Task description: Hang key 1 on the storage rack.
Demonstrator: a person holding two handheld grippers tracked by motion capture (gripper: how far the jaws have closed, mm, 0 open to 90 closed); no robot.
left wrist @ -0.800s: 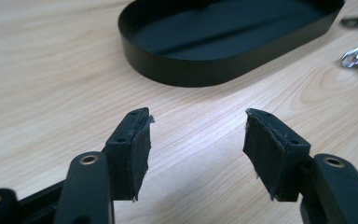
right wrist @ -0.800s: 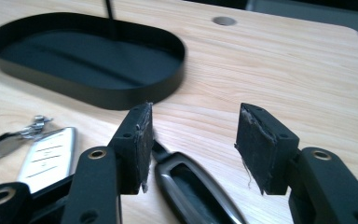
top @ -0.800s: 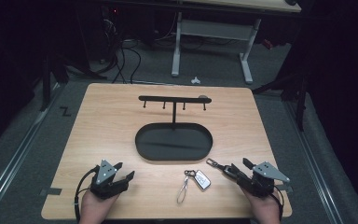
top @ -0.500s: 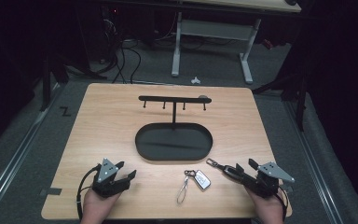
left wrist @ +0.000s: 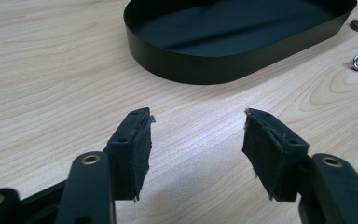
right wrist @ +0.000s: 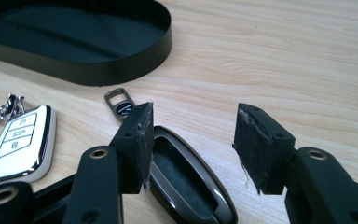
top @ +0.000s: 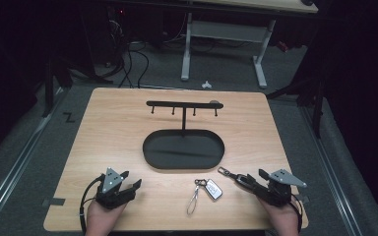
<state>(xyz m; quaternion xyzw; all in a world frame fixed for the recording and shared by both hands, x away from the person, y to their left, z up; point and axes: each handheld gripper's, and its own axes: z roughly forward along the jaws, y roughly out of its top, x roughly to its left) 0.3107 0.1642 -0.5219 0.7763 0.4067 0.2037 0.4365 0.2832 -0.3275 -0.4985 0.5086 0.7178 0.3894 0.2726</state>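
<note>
- Right now my right gripper stands half open over the dark key fob, pads clear of it, holding nothing.
- Left of that fob lies the white key fob; my left gripper gapes empty further left.
- Next, I judge, I must close squarely on the dark fob's sides.
- Beyond the fob stands the black oval tray with its hook rack, on the pale wooden table; past it, a dim room, cables on the floor.

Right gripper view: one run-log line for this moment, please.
right gripper open, over dark key fob | white key fob alongside | left gripper open, empty
</note>
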